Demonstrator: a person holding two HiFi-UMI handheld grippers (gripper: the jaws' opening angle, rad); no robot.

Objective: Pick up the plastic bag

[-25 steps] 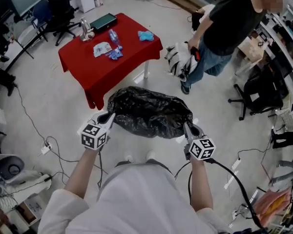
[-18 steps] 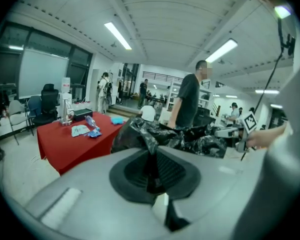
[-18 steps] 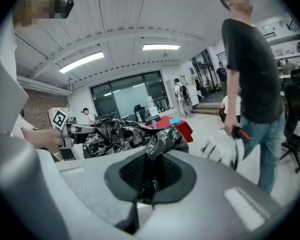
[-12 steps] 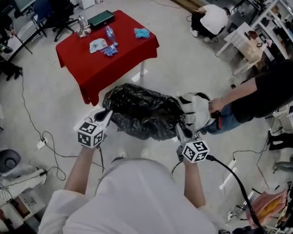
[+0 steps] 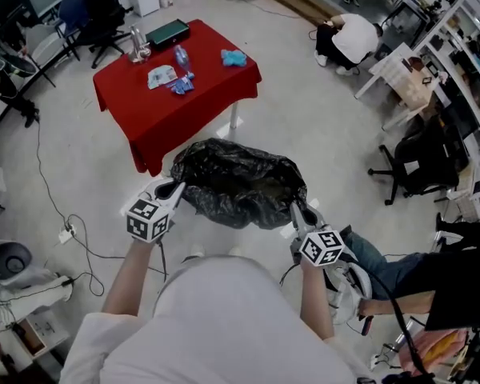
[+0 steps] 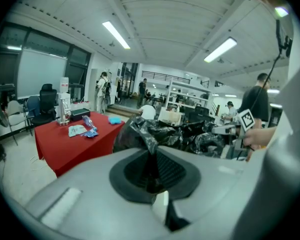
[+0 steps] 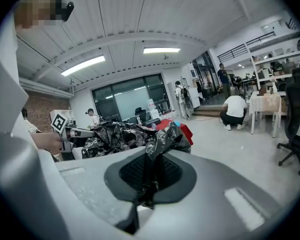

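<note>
Head view, nearest first: the person's two arms reach forward, one gripper in each hand. The left gripper [image 5: 174,189] has its jaws pinched tight on the left rim of the black plastic bag [image 5: 238,184], and the right gripper [image 5: 298,211] is clamped the same way on the right rim. The bag is held up between them, its mouth spread open. Farther off, to the left, stands a red table [image 5: 176,102].

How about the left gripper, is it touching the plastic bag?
Touching: the left gripper is shut on a fold of the plastic bag, plain in the left gripper view.
</note>
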